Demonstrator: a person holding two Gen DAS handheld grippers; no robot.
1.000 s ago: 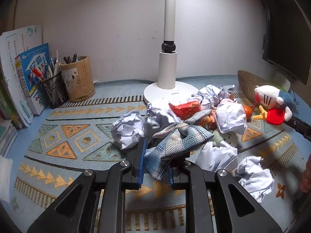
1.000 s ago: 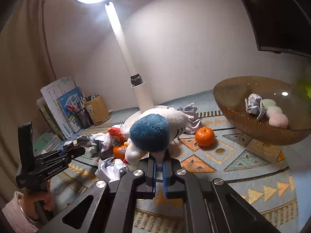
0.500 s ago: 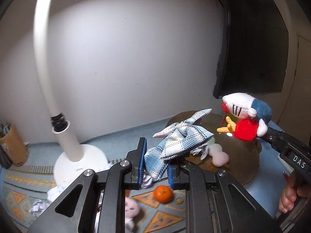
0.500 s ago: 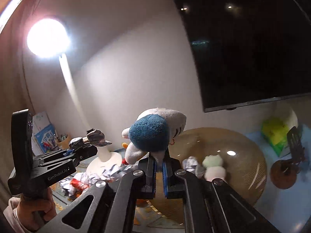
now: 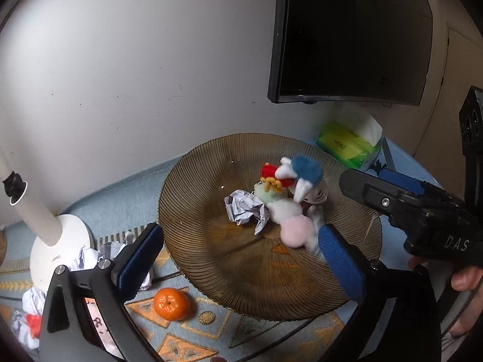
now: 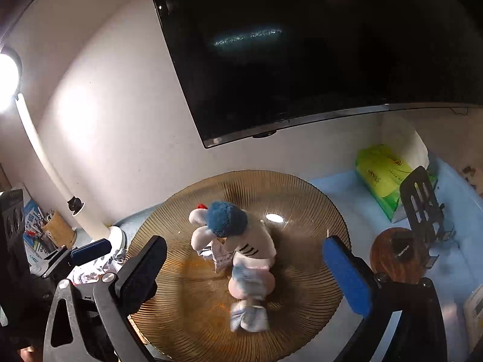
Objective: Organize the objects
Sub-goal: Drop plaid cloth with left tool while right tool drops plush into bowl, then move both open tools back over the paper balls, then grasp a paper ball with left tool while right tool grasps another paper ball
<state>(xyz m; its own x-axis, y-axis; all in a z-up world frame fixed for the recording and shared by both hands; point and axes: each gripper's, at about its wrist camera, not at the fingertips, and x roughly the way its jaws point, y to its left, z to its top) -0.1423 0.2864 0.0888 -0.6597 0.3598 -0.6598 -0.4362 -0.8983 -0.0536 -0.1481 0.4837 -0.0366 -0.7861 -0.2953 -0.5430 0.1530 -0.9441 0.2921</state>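
Note:
An amber ribbed glass bowl (image 5: 211,241) (image 6: 187,316) fills the middle of both views. In it lie a plush toy with a blue cap (image 5: 305,172) (image 6: 229,220), a crumpled paper ball (image 5: 244,208) and soft pink and white balls (image 5: 294,232). A plaid blue-white cloth (image 6: 249,319) shows as a blur dropping into the bowl. My left gripper (image 5: 241,261) hangs over the bowl's near rim, jaws opening, nothing between the pads. My right gripper (image 6: 246,271) is above the bowl too, jaws opening, the plush lying loose below it.
An orange (image 5: 171,299) sits on the patterned mat by the bowl's left rim. Crumpled papers (image 5: 33,301) lie near the white lamp base (image 5: 57,250). A dark monitor (image 5: 347,30) hangs behind; a green tissue pack (image 6: 383,178) and wooden phone stand (image 6: 398,253) are at right.
Both grippers swung right from the paper pile to above the bowl, then opened. The cloth left my left gripper and the plush left my right; both dropped into the bowl.

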